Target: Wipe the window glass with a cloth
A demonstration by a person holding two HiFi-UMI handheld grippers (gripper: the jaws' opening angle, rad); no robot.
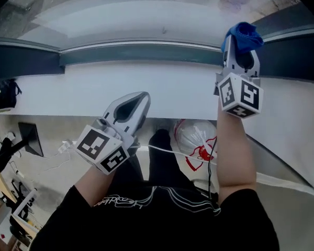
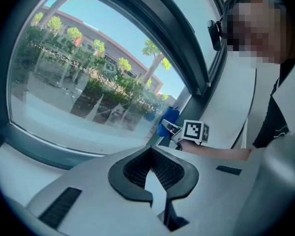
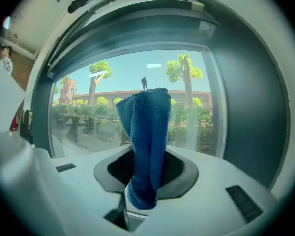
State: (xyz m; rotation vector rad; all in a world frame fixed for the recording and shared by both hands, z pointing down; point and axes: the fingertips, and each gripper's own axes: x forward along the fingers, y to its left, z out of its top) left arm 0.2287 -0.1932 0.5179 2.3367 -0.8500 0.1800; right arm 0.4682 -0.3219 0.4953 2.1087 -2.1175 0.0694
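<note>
Right gripper [image 1: 242,50]: jaws clamped on the blue cloth [image 1: 244,35]. In the right gripper view the cloth stands up out of the jaws as a narrow folded bunch, with a short tail hanging behind them.

The cloth is at the lower right corner of the window glass [image 1: 146,14], just over the dark window frame [image 1: 136,54] that borders the glass. We cannot tell whether it is touching the glass or only just short of it.

Left gripper [image 1: 130,109]: jaws together with nothing between them. It is held well back from the glass, over the white sill [image 1: 162,85] below it.

We judge the step in hand to be bringing the cloth onto the glass and starting the wipe.

- **Contact:** only the bunch's top fold would meet the glass, so the patch will be small. We would lean the gripper until the cloth's broad side lies on the glass.
- **Jaw tips:** we would keep the hard tips off the glass, so that only cloth rubs it.
- **Strokes:** begin at this right-hand edge of the glass and work away from it in overlapping passes, with light, even pressure.
- **Grip:** it looks deep enough, but dragging sideways could pull the cloth out of the jaws.
- **Left gripper:** keep it clear of the glass.
</note>
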